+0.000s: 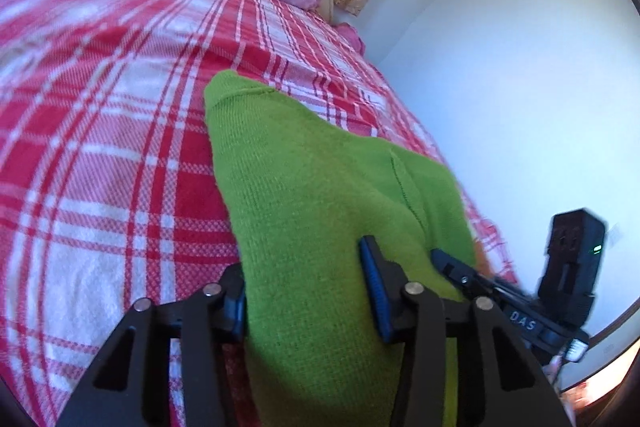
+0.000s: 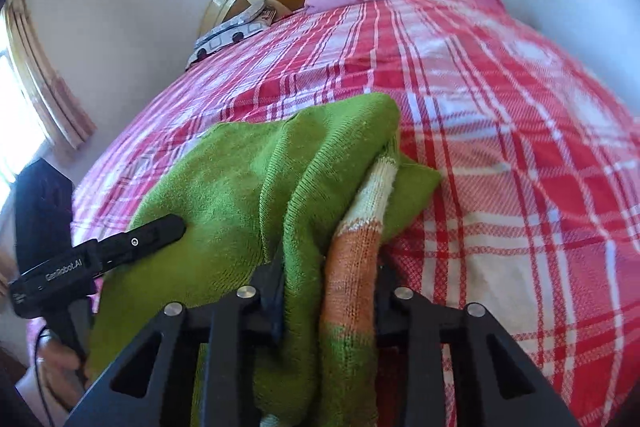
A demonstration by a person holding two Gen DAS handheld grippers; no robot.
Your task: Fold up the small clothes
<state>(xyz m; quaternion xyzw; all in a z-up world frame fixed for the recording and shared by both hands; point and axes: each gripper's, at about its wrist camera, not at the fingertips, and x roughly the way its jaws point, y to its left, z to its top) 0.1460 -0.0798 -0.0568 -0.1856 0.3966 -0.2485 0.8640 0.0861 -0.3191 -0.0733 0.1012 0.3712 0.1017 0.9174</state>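
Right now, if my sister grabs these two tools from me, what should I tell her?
Left tool: shut on the green knit garment.
Right tool: shut on the same garment, at its orange and white striped part.
The garment is bunched and draped between both tools over the red plaid bedspread.
Done: both ends gripped.
Left: spread it flat on the bed and fold it; no neat fold shows yet.

The left claw (image 1: 308, 291) sits at bottom centre of its view, fingers clamped on green knit. The right claw (image 2: 328, 287) likewise grips at bottom centre, appearing lower right in the left view.
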